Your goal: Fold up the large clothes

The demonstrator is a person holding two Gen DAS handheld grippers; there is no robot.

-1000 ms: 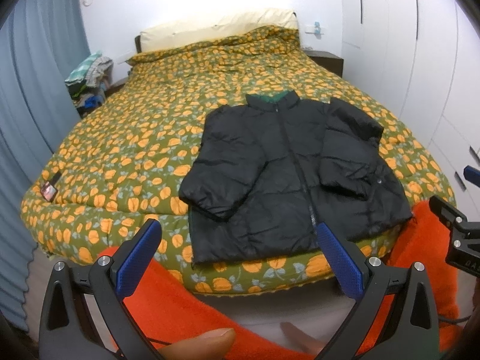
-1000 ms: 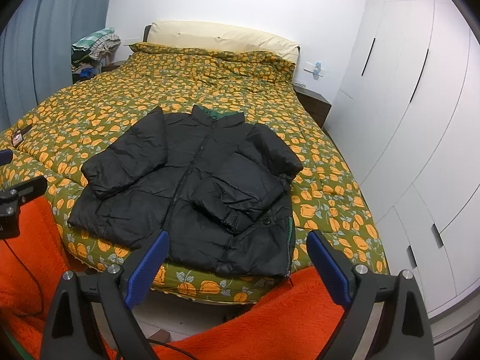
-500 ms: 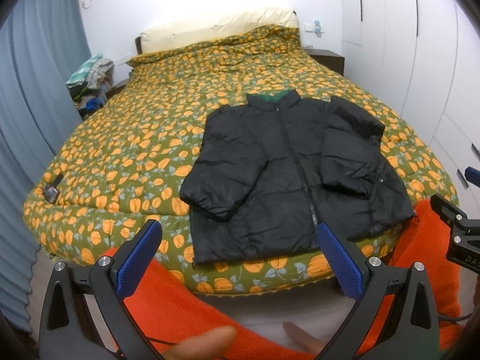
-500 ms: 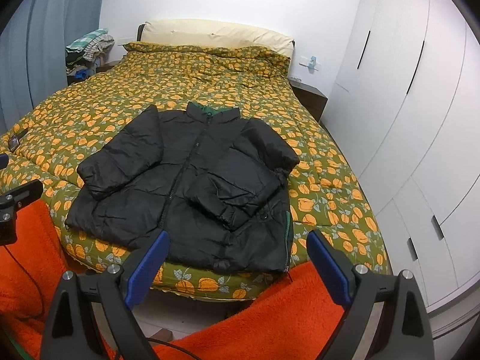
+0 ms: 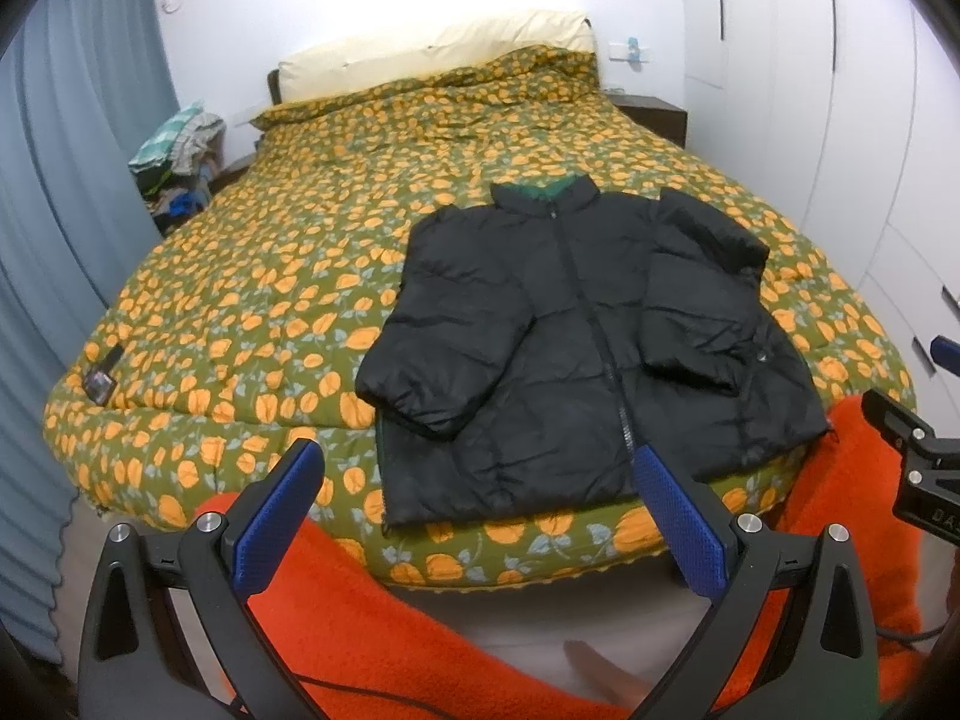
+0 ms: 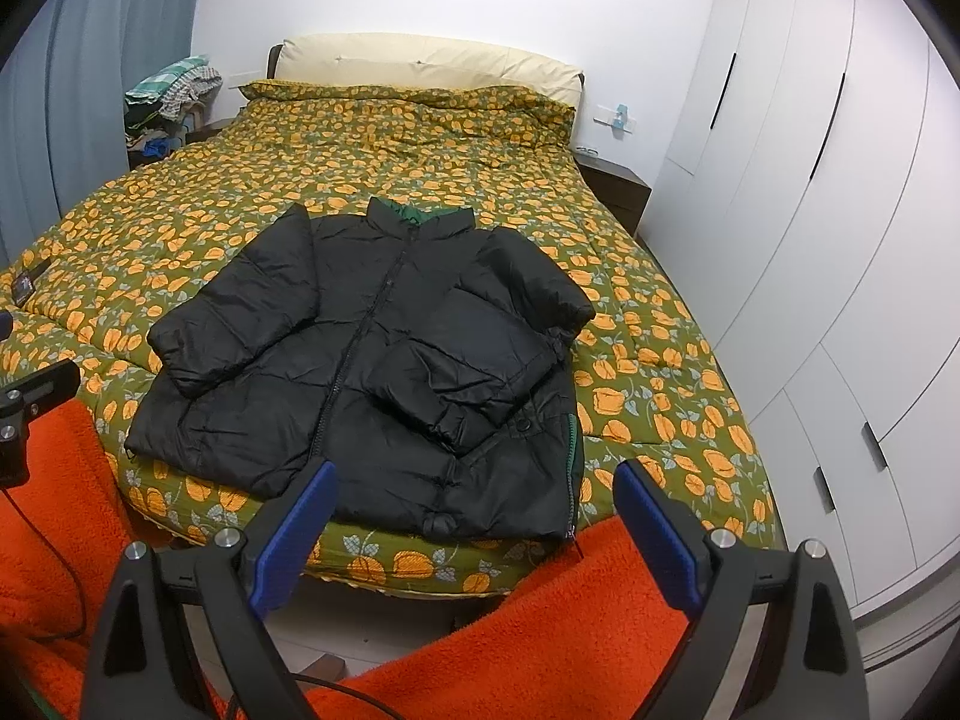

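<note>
A black puffer jacket [image 5: 576, 330] is seen laid flat, zipped, near the foot of a bed's orange-flowered quilt [image 5: 270, 276], flanked by white wardrobes [image 6: 810, 210], while the left gripper [image 5: 480, 516] and right gripper [image 6: 474, 522] are held empty, fingers wide apart.

**Both wrist views face the bed from its foot**

My left wrist camera looks up the bed [image 5: 252, 300] from off its near left corner; my right wrist camera looks from nearer the right side, wardrobe [image 6: 810, 240] alongside. Both stand back, sharing the black jacket [image 5: 576, 336] at the near edge and the far headboard [image 6: 420, 57].
</note>
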